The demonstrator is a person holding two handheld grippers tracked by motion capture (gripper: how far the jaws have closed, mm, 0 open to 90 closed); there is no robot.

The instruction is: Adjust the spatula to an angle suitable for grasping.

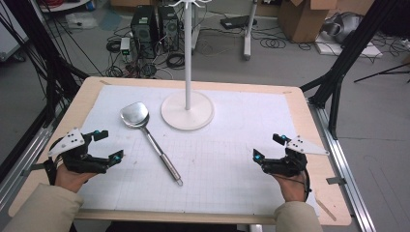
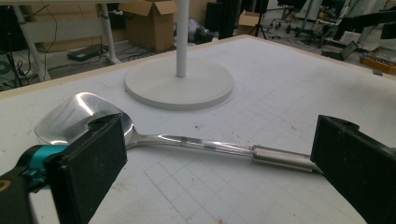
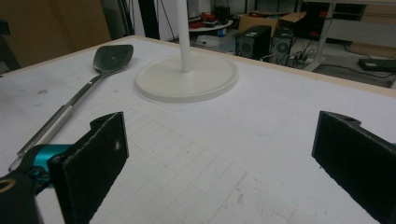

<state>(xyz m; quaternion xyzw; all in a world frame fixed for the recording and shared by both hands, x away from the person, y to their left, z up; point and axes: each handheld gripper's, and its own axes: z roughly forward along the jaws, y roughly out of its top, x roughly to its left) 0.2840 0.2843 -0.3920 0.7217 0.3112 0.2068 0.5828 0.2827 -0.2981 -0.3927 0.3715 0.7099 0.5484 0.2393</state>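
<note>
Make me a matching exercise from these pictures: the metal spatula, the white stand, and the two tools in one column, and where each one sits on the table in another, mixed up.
Things:
1. spatula
2. white stand
3. left tool
4. right tool

Places:
A. near the table's right edge, jaws open, nothing between them
B. at the far middle of the white mat, round base flat on it
C. lying flat, blade toward the far side, handle toward the person
D. near the table's left edge, jaws open, facing the spatula

Pairs: 1-C, 2-B, 3-D, 4-A

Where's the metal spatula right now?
In the high view, the metal spatula lies flat left of centre, between the left hand-held gripper and the white stand base.
</note>
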